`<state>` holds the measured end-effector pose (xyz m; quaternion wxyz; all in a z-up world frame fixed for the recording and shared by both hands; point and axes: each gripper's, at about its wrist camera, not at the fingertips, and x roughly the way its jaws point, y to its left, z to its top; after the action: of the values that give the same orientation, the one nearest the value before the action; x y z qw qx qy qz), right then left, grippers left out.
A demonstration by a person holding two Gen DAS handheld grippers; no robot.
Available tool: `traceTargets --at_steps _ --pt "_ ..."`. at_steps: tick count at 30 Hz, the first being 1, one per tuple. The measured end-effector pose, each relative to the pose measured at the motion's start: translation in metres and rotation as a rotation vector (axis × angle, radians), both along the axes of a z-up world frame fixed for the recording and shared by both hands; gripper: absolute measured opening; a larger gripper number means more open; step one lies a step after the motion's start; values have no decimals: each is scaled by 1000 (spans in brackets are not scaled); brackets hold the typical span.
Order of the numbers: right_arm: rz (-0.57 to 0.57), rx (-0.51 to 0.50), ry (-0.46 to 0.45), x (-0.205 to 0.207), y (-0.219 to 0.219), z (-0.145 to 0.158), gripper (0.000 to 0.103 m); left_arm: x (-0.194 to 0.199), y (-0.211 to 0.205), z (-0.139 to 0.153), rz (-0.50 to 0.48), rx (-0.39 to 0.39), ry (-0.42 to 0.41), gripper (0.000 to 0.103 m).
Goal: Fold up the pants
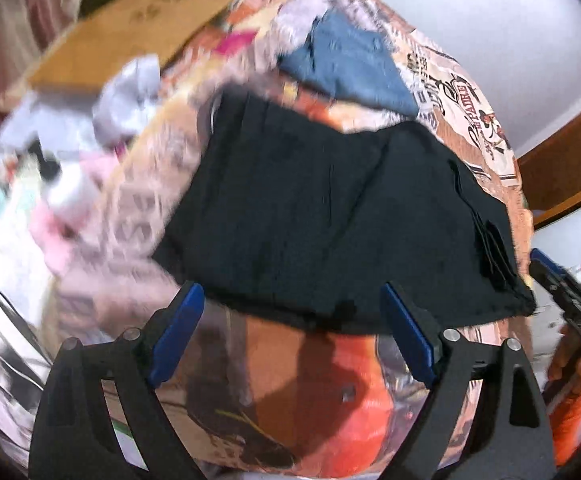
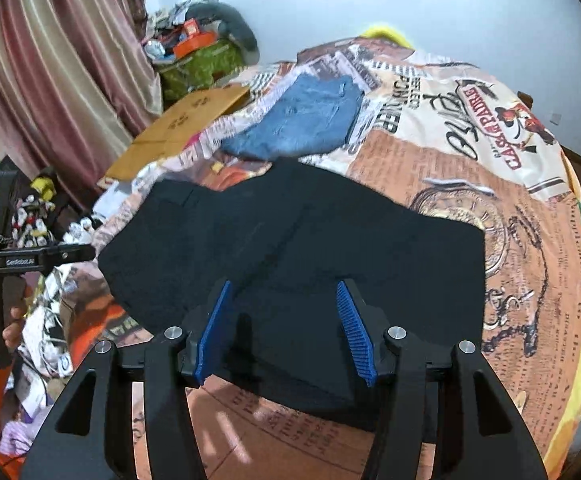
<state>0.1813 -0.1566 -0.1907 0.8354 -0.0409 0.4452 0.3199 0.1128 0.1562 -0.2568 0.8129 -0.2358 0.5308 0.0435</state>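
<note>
Our left gripper [image 1: 292, 320] is spread wide and empty at the near edge of the black pants [image 2: 290, 264], which lie flat on the printed bedspread [image 2: 490, 184]; our right gripper [image 2: 286, 322] hovers over them, wide too.

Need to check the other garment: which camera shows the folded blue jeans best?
The right wrist view: the blue jeans lie sharp and whole beyond the black pants. The left wrist view shows them motion-blurred.
</note>
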Motion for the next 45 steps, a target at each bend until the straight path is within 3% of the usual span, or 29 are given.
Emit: traceTargets --at_steps 7,10,14,20,22,24,26,28,32,35,40,45 --pt "3 -97 17 7 6 -22 50 -9 9 -38 66 -205 42 90" --pt "12 -97 29 9 5 -27 50 -6 13 -42 78 -247 22 90" --pt "17 -83 43 10 5 -31 50 5 22 -55 108 -361 10 90" --pt "15 -63 54 11 4 -33 50 24 31 -66 156 -427 -1 90" --pt "15 -64 54 11 5 -32 50 29 30 -67 157 -410 -2 89" --pt "14 -62 56 11 5 -32 50 35 28 -68 163 -373 2 79" --pt "12 -56 64 10 5 -31 50 39 27 -68 188 -298 25 55" --pt "12 -46 70 10 4 -29 50 40 27 -68 203 -245 33 44" --pt "13 -20 72 6 2 -21 50 39 25 -61 212 -183 24 32" --pt "0 -7 57 3 -4 -14 50 40 18 -47 193 -92 -2 27" --pt "-59 14 43 0 -29 -6 50 46 -4 -3 105 125 -88 23" --pt "-143 10 46 -3 -65 -7 51 70 -21 43 44 163 -190 21"
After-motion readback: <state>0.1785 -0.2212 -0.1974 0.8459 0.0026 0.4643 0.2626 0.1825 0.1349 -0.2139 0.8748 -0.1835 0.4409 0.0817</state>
